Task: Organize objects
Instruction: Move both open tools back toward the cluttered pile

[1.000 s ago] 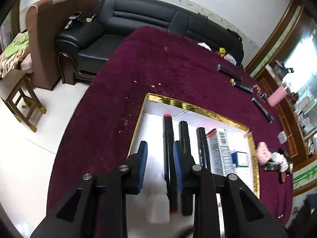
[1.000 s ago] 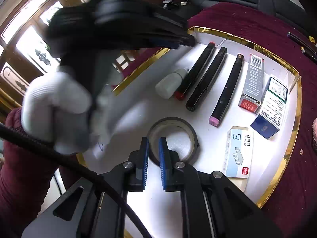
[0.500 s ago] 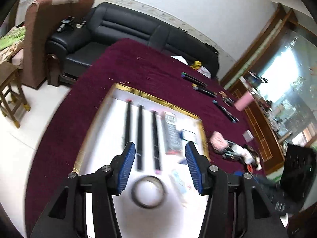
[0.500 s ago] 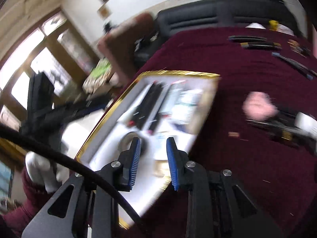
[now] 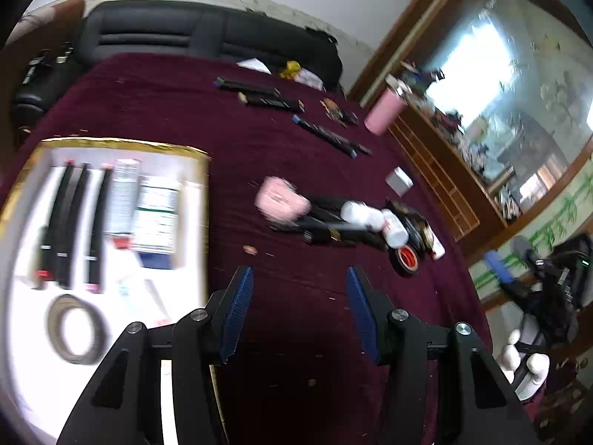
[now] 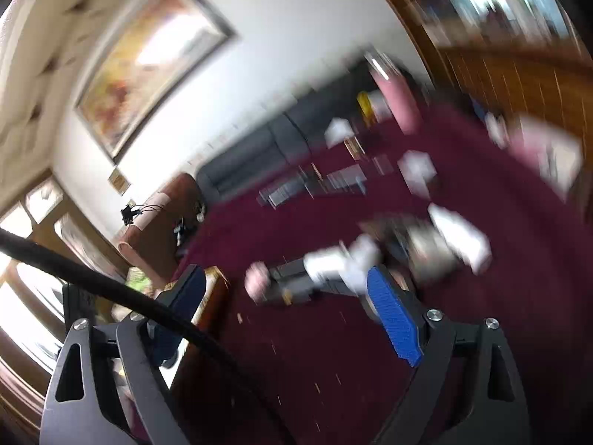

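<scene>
Lying ahead of both grippers, the cluttered pile (image 5: 355, 222) on the maroon cloth (image 5: 296, 333) runs crosswise, right of the tray (image 5: 111, 142). The left gripper (image 5: 300, 311) stands half-open and empty; the right gripper (image 6: 292, 307), its jaws just opened wide, holds nothing and looks nearer. Blur hides which item is meant.

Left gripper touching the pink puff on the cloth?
Apart. The left wrist view shows bare maroon cloth between the open left gripper and the pink puff.

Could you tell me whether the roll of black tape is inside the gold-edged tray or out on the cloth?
Inside: the tape roll lies flat on the tray's white floor.
</scene>
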Motion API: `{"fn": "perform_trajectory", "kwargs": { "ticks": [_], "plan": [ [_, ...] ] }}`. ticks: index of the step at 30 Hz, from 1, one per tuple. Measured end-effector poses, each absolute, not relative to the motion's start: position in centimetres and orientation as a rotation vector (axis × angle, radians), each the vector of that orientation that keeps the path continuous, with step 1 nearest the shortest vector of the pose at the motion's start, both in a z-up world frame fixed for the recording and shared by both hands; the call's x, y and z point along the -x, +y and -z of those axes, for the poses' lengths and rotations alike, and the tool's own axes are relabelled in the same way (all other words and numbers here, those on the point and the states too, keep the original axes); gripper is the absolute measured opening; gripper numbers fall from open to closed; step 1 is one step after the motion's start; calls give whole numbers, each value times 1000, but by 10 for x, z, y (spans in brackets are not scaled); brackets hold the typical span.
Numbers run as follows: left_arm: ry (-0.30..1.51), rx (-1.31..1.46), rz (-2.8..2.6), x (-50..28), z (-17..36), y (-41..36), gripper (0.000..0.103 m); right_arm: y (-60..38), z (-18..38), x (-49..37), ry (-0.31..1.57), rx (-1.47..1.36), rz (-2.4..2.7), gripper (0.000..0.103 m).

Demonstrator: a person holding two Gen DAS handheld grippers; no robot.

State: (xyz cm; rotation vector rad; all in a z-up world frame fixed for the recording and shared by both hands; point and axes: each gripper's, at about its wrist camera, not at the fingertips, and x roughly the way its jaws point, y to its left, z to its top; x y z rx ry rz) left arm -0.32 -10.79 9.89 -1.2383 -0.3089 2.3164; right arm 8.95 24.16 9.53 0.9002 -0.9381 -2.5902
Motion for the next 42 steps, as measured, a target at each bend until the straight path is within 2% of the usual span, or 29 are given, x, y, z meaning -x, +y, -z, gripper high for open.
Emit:
{"fn": "perform_trajectory", "kwargs": {
  "ticks": [6, 12, 16, 18, 20, 23, 25, 28, 32, 42],
  "plan": [
    [-75, 1270, -2252, 6, -77, -43, 46, 275, -41, -95, -1078, -1016, 2520, 90],
    [427, 1187, -2267, 32, -58, 30, 46, 298, -22, -97, -1128, -1004, 2477, 90],
    [637, 1181, -2248, 62, -37, 62, 48, 302, -15, -93, -1155, -975, 2433, 90],
    [685, 1202, -2232, 72, -27, 71, 49, 301, -16, -92, -1143, -975, 2429, 90],
    [696, 1210, -2224, 75, -25, 74, 52, 300, -14, -92, -1139, -981, 2414, 90],
    [593, 1282, -2126, 67, -31, 70, 59, 297, -13, -91, -1126, -982, 2403, 90],
    [518, 1350, -2002, 53, -27, 70, 58, 296, -11, -90, -1121, -991, 2390, 90],
    [579, 1328, -1965, 19, -27, 69, 59, 295, -11, -91, -1121, -988, 2381, 90],
    [526, 1327, -1969, 6, -31, 58, 59, 294, -10, -91, -1117, -998, 2382, 90],
    [549, 1313, -1861, -37, -31, 28, 59, 289, -10, -88, -1073, -1032, 2402, 90]
  ]
}}
